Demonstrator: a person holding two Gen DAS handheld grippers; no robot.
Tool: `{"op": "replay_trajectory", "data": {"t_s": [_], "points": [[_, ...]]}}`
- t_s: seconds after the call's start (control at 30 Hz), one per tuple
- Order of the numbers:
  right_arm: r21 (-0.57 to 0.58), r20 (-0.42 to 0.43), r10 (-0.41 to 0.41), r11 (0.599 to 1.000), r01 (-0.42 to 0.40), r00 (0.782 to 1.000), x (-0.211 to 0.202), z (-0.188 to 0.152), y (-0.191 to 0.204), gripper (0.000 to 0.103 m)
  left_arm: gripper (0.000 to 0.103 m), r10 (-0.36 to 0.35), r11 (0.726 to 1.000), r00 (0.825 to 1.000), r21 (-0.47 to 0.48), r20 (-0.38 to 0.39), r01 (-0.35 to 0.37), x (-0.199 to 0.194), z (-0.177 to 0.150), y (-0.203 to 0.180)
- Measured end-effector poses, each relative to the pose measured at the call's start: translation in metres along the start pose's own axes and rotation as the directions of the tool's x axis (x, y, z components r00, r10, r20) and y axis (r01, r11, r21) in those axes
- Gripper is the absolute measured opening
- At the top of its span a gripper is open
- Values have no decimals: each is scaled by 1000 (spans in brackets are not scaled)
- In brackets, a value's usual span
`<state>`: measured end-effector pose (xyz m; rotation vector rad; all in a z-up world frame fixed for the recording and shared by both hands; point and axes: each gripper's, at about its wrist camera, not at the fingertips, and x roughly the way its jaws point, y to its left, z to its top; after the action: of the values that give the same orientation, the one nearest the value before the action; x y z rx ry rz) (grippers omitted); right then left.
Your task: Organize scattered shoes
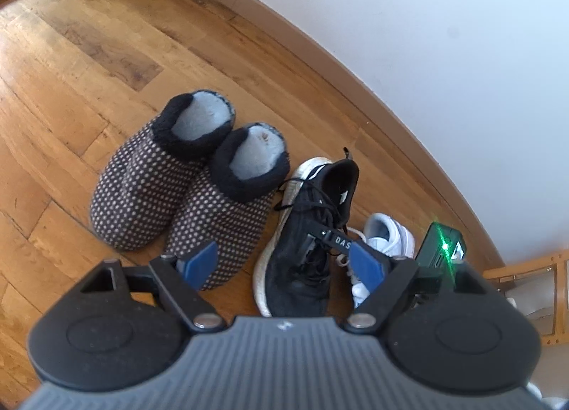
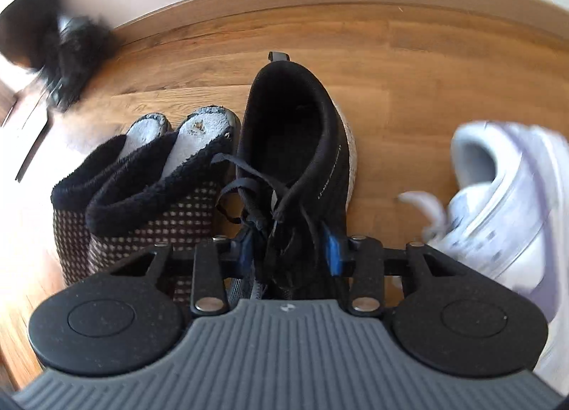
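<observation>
Black mesh lace-up sneaker [image 2: 295,161] clamped at its laced midfoot between right gripper [image 2: 290,250] jaws, beside dotted slippers [image 2: 149,196] | left gripper [image 1: 284,260] wide, empty | next: align, release.

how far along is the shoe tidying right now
Done: the dotted slippers sit paired beside the wall. In hand: the right gripper is closed on the black sneaker, next to them. Left: the white sneaker lies apart; the left gripper is open.
</observation>
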<state>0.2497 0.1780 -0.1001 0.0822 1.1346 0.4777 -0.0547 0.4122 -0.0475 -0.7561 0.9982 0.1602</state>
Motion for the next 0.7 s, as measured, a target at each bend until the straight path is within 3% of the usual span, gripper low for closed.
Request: {"op": "replay_trajectory", "data": {"t_s": [0.37,0.5,0.7], "points": [[136,-44,24,991,-18,999,6,-7,29,38,81,15,1000,1000,-7,2,-15,-5,-3,3],[132,-15,77,988,-75,997,-4,-8,26,62,81,15,1000,1000,9,11,-15,-9,-6,-7],[127,45,189,973,-193,981,-47,-8,5,68,81,-2,999,1000,50,14,1,-5,-11,-27]]}}
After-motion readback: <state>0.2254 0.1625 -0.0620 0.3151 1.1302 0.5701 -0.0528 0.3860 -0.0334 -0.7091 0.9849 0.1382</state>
